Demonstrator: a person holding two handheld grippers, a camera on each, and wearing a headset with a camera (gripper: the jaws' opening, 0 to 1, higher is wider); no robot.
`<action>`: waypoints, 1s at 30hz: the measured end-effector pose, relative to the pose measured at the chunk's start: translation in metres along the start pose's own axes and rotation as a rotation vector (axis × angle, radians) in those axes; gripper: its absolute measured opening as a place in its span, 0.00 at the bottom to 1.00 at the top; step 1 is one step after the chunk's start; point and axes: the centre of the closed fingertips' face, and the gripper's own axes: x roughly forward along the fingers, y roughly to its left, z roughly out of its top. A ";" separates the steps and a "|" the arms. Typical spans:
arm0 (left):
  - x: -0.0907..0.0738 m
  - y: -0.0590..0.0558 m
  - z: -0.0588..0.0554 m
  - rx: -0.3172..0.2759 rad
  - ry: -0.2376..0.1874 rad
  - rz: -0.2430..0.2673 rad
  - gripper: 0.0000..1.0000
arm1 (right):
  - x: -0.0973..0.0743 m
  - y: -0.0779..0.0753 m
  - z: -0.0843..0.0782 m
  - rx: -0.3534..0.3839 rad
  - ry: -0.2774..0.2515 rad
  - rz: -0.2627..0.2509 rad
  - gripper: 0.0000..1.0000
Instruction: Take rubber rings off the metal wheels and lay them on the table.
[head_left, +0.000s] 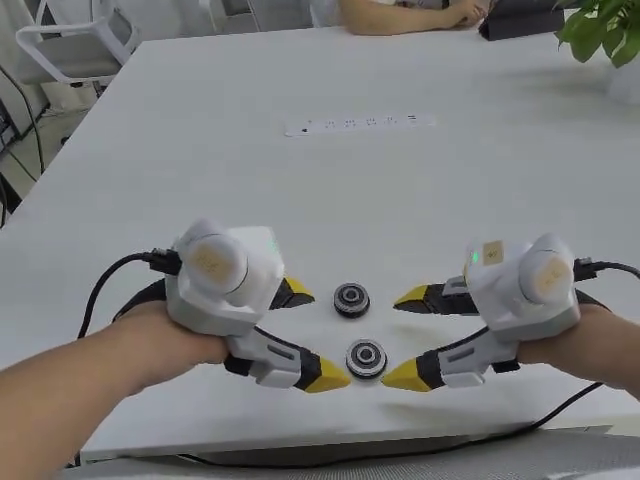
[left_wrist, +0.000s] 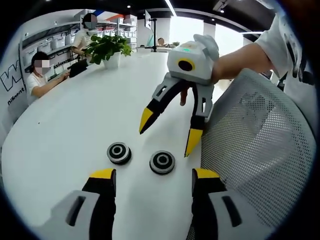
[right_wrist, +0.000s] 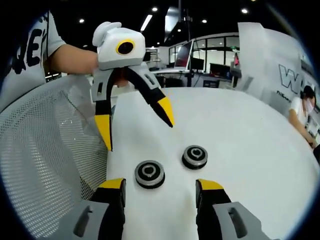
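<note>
Left gripper (head_left: 318, 335) is down low over the white table (head_left: 420, 200), jaws spread wide, nothing in them. Just right of its tips are the two metal wheels, the far wheel (head_left: 351, 299) and the near wheel (head_left: 366, 358). Both lie flat, close together but not touching, and the black rubber rings (left_wrist: 152, 163) look like they're still on. Right gripper (head_left: 400, 337) faces in from the other side, jaws apart too and empty, so the wheels sit in the gap between the two sets of yellow tips.

Room-wise, the near wheel is pretty close to the table's near edge, and a mesh chair (left_wrist: 260, 145) sits right behind that edge. The far side is wide-open bare tabletop out to a power strip (head_left: 360, 124). Past that there's an office chair (head_left: 70, 50) far left, someone's arms (head_left: 410, 15) resting at the far end, and a plant (head_left: 600, 30) far right.
</note>
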 end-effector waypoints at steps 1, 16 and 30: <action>0.001 -0.001 0.001 0.000 0.001 -0.003 0.56 | 0.001 0.001 0.000 -0.001 0.000 0.004 0.54; 0.016 -0.012 -0.002 -0.020 0.018 -0.058 0.38 | 0.007 0.008 0.001 0.012 -0.011 0.037 0.45; 0.026 -0.016 -0.002 -0.031 0.023 -0.084 0.27 | 0.007 0.011 -0.001 0.026 -0.010 0.042 0.42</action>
